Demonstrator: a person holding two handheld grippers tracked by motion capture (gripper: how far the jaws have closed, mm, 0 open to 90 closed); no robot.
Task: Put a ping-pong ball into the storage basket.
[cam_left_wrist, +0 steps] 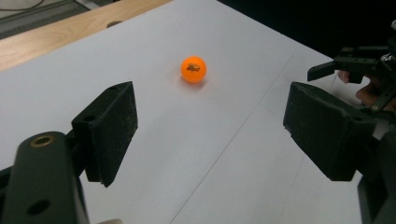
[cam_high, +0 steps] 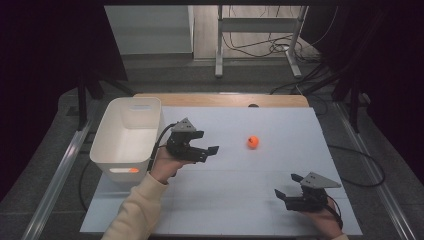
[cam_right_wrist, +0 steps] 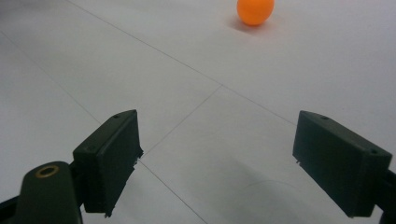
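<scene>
Just right of the white bin, our left gripper hangs with jaws wide and empty, aimed at the orange ball lying farther right of the bin. We judge this the approach; next we straddle the ball and close. Our right gripper waits, jaws wide.

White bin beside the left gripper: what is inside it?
The white bin looks bare where visible. An orange glow shows through its near wall, perhaps another ball; that wall hides the floor there.

Two orange balls: one on the white table sheet, one inside the single white bin; two handheld grippers, left and right
</scene>
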